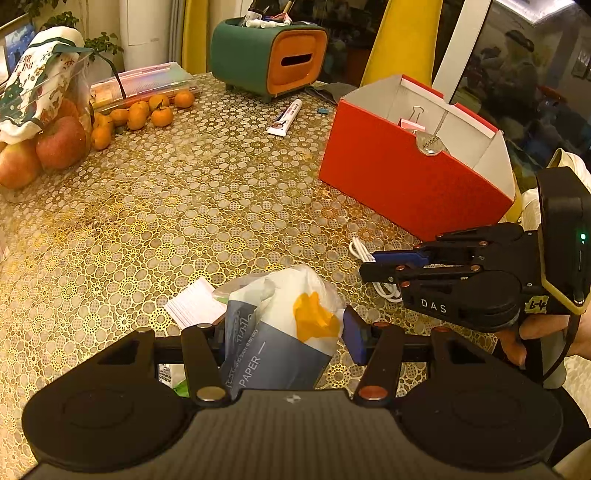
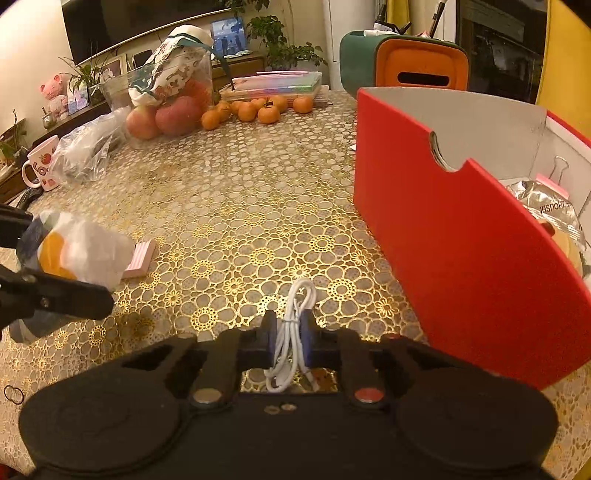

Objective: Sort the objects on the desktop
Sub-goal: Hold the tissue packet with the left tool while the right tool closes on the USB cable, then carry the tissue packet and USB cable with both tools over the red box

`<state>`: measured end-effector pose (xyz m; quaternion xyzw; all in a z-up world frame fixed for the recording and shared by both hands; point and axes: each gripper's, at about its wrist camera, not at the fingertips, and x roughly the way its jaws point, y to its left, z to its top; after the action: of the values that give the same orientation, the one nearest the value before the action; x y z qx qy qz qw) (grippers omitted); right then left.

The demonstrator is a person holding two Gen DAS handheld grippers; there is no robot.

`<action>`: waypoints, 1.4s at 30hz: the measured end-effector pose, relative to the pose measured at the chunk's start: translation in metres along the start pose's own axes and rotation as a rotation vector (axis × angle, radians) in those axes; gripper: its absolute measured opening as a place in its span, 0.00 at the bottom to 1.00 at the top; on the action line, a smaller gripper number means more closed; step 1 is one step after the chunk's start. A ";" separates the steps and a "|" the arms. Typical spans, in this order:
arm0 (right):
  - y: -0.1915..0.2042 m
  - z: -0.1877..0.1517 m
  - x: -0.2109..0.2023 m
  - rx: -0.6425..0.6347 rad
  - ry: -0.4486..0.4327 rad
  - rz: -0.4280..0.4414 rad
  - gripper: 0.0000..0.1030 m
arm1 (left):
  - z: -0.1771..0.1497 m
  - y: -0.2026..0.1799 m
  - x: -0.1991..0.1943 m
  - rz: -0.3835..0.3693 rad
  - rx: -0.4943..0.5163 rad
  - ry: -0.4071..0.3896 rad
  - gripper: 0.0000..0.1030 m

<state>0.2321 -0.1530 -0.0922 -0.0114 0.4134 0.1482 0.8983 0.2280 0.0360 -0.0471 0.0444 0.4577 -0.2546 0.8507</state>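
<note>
Holding tissue pack (image 1: 280,332) in left gripper (image 1: 286,332), near table's (image 1: 207,192) front edge | right gripper (image 2: 290,341) pinches cable (image 2: 291,325) by red box (image 2: 461,258) | risk: loose loops may slip or snag on box wall | cable's long side points away, along fingers

a soft tissue pack (image 1: 284,332) is clamped between the left gripper's pads; a coiled white cable (image 2: 291,332) is pinched in the right's.

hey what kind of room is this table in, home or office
Most likely a home living or dining room: apples and mandarins lie on the patterned table, and a pink plush toy sits by framed photos on a sideboard.
</note>
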 end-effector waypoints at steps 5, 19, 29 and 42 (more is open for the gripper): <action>-0.001 0.002 -0.007 -0.006 -0.012 0.009 0.10 | 0.001 -0.004 -0.001 0.005 0.005 0.001 0.52; -0.012 0.012 -0.060 -0.011 -0.075 0.070 0.10 | 0.015 -0.039 -0.022 0.010 0.048 -0.020 0.52; -0.033 0.022 -0.113 -0.010 -0.113 0.097 0.10 | 0.034 -0.092 -0.037 0.023 0.138 -0.033 0.52; -0.092 0.028 -0.161 0.042 -0.179 0.064 0.10 | 0.071 -0.171 -0.029 -0.011 0.271 -0.041 0.52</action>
<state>0.1793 -0.2782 0.0363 0.0338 0.3347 0.1688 0.9265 0.1871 -0.1226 0.0440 0.1512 0.4021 -0.3194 0.8447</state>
